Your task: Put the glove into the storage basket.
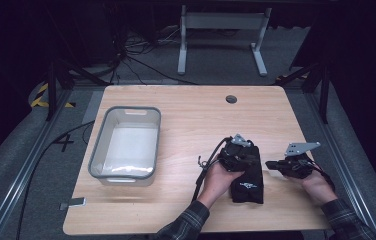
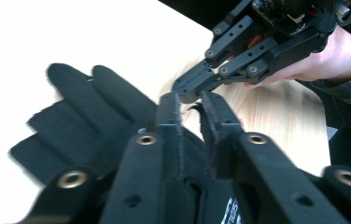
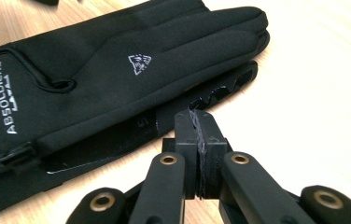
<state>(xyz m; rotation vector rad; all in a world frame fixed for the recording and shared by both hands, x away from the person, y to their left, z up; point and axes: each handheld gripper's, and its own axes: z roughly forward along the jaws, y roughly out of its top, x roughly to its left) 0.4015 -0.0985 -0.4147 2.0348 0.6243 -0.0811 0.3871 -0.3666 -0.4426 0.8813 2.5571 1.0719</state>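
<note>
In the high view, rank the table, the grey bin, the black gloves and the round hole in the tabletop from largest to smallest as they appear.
1. table
2. grey bin
3. black gloves, partly covered by the left gripper, so only their visible part counts
4. round hole

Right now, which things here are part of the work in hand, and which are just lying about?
In the job:
- black gloves, stacked flat on the table
- left gripper, over the gloves, jaws slightly apart
- right gripper, jaws together at the gloves' edge

Lying about:
- grey bin, off to the left, apart from both hands
</note>
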